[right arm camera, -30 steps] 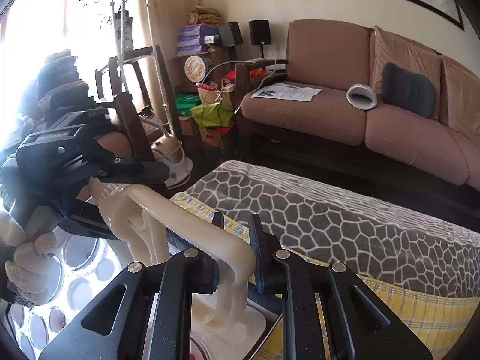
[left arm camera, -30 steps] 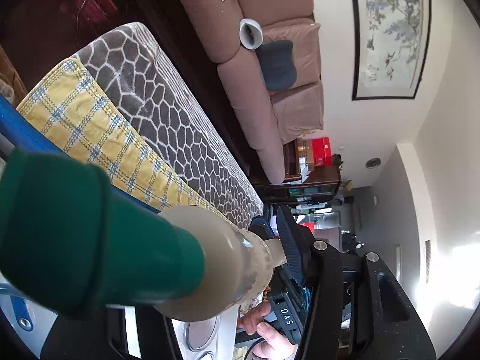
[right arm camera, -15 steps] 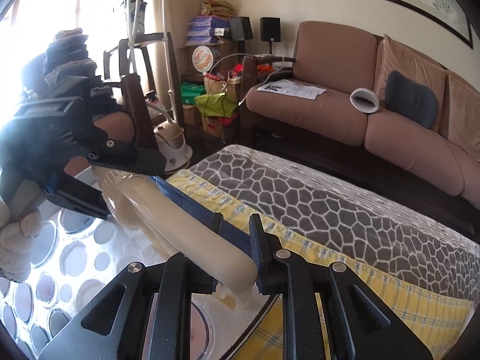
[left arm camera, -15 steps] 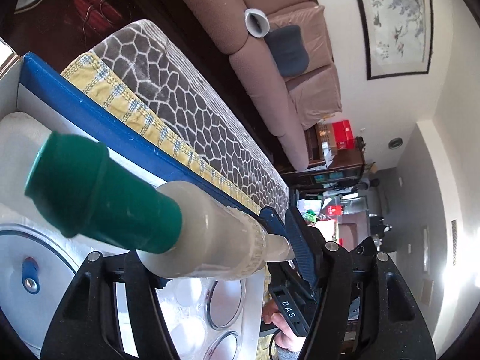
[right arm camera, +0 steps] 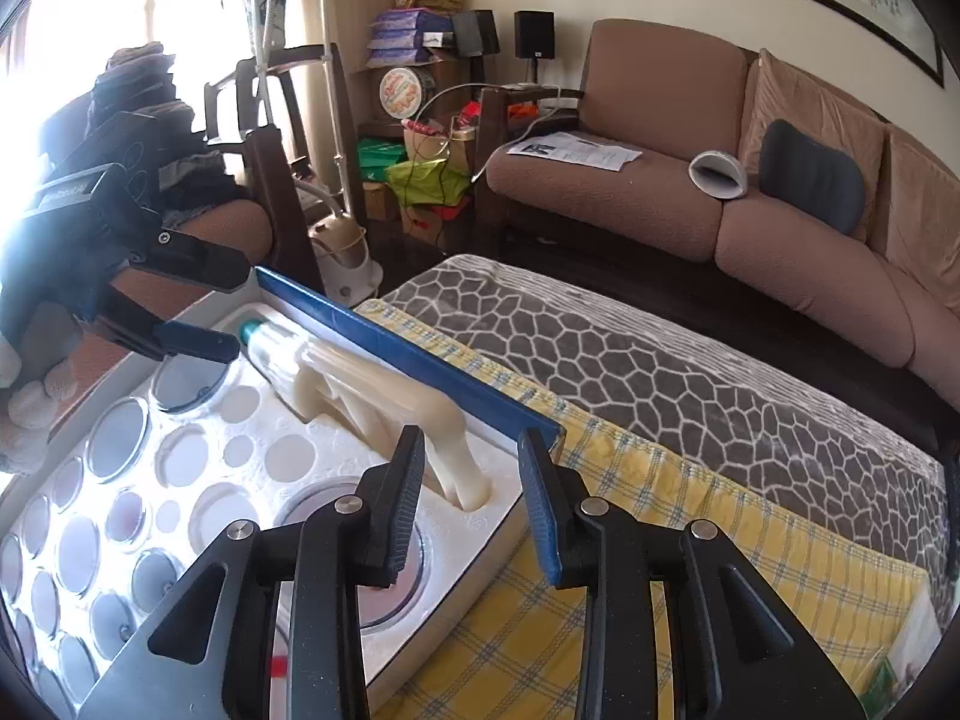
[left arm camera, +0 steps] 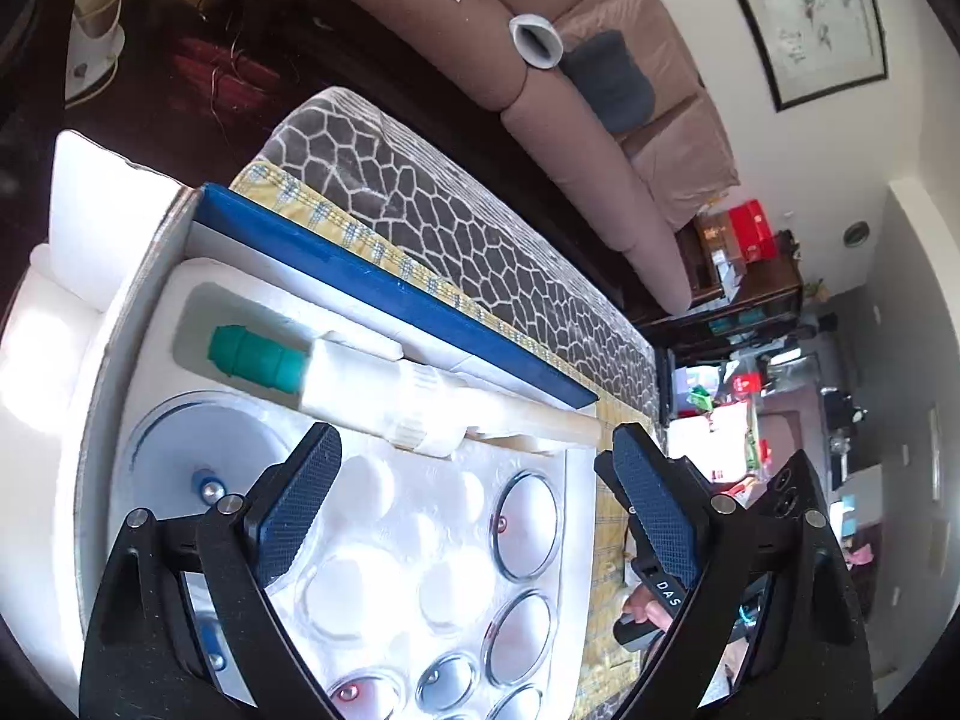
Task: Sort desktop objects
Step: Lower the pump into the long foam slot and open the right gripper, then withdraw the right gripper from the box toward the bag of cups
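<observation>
Pump (left arm camera: pixel 384 387) now lies in its foam slot; "DAS" on right claw (left arm camera: pixel 666 593)

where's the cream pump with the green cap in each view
Left wrist: the pump lies across the middle in its foam slot, green cap at left, above the open left hand-held gripper.
Right wrist: the pump runs from centre left down toward the right hand-held gripper, whose jaws are opening, clear of it.
Shared landmark: the blue box edge alongside it.

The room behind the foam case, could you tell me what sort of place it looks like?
Most likely a home living room: a brown cushioned sofa, a framed painting on the wall, and cluttered shelves with speakers in the corner.
</observation>
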A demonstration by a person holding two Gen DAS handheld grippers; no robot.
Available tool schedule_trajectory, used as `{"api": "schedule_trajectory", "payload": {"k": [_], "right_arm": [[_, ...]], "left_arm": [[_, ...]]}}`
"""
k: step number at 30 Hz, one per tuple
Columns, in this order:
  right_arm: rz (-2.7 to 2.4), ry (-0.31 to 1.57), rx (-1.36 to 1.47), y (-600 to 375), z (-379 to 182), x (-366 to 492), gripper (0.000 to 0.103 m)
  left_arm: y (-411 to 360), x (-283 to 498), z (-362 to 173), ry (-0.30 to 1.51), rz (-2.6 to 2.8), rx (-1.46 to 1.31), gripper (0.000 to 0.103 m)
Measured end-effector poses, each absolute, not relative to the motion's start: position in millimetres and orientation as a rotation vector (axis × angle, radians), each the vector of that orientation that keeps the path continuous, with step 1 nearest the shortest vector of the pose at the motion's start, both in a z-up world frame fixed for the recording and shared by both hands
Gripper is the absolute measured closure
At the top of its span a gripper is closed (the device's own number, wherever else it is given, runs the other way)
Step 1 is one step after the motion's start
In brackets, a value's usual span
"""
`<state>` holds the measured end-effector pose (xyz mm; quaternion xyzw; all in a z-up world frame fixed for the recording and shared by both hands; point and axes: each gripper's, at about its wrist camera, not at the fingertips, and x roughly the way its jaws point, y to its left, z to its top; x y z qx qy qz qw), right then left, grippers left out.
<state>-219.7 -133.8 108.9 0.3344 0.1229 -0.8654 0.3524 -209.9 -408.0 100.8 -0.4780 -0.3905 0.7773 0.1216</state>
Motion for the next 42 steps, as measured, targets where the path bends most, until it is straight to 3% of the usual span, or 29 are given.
{"api": "schedule_trajectory", "payload": {"k": [5, 11, 13, 15, 18, 30, 42], "right_arm": [[-2.257, 0.209, 0.878, -123, 126, -214, 0.071], [-2.163, -0.056, 0.907, -133, 146, -228, 0.071], [-2.125, -0.111, 0.929, -141, 146, -235, 0.075], [-2.126, -0.074, 0.958, -151, 144, -239, 0.086], [-2.129, -0.021, 0.991, -159, 136, -241, 0.090], [-2.136, 0.003, 1.049, -146, 93, -236, 0.097], [-2.150, -0.031, 1.040, -141, 107, -231, 0.091]], "left_arm": [[-418, -195, 133, -1.036, 2.363, -1.346, 0.012], [-414, -201, 136, -1.104, 2.283, -1.278, 0.012], [-406, -205, 134, -1.123, 2.233, -1.249, 0.012], [-395, -209, 134, -1.118, 2.212, -1.237, 0.012], [-382, -218, 134, -1.125, 2.182, -1.215, 0.012], [-338, -241, 120, -1.092, 2.124, -1.240, 0.012], [-347, -230, 105, -1.068, 2.166, -1.358, 0.012]]}}
